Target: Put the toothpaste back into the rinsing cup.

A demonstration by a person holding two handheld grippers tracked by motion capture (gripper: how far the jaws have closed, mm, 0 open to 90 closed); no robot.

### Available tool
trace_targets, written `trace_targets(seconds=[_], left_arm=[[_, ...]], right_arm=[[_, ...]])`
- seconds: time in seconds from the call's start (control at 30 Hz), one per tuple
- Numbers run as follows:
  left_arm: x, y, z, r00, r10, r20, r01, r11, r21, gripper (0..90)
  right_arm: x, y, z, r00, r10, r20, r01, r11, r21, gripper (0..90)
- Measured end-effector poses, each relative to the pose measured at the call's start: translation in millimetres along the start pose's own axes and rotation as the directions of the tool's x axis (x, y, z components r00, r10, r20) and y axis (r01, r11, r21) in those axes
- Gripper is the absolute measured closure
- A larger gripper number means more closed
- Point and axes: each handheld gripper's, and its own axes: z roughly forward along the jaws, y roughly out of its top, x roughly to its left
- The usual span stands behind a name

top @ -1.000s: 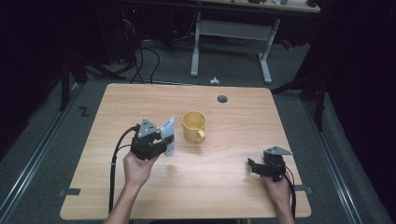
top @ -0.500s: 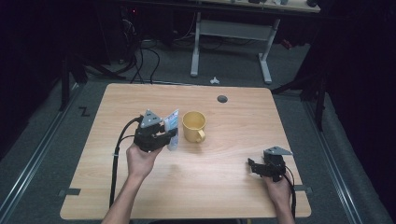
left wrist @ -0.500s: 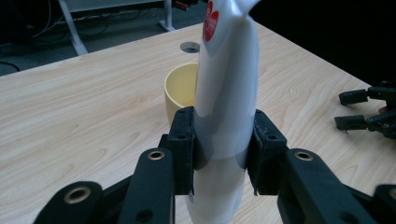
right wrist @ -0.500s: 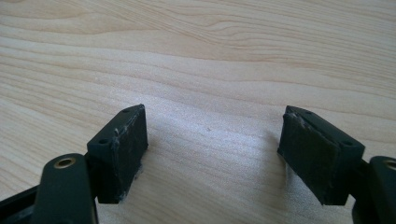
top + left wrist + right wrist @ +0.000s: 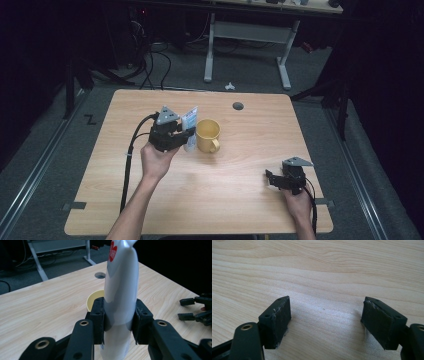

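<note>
Room dark around pale wooden worktop (image 5: 240, 200), round cable hole (image 5: 238, 106) near far edge. Left gripper (image 5: 186, 136) shifted slightly farther up the worktop than a second before, clamped on upright white tube (image 5: 120, 302) just beside yellow mug (image 5: 208, 135). Right gripper (image 5: 270, 180) unmoved near right front corner, spread wide, empty.

mug (image 5: 208, 135): yellow | tube (image 5: 121, 290): white, red mark | table (image 5: 260, 120): light woodgrain
</note>
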Motion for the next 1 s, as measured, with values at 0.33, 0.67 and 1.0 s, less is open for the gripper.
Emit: trace_targets(seconds=[0.33, 0.67, 1.0], left_arm=[[-2.5, 22.6, 15.2, 0.9998, 0.02, 0.01, -0.02, 0.9997, -0.017, 67.5], [-0.5, 33.3, 30.3, 0.9999, 0.003, 0.013, -0.003, 0.9988, -0.049, 68.0], [-3.9, 43.6, 54.5, 0.999, 0.031, -0.031, -0.032, 0.9992, -0.026, 67.8]], right_arm=[[0.0, -0.1, -0.2, 1.0, -0.002, -0.001, 0.002, 1.0, 0.0, 23.4], [0.1, -0.1, -0.1, 1.0, -0.002, -0.001, 0.002, 1.0, 0.0, 23.5], [-0.4, 0.0, 0.0, 1.0, 0.001, -0.002, -0.001, 1.0, 0.0, 23.9]])
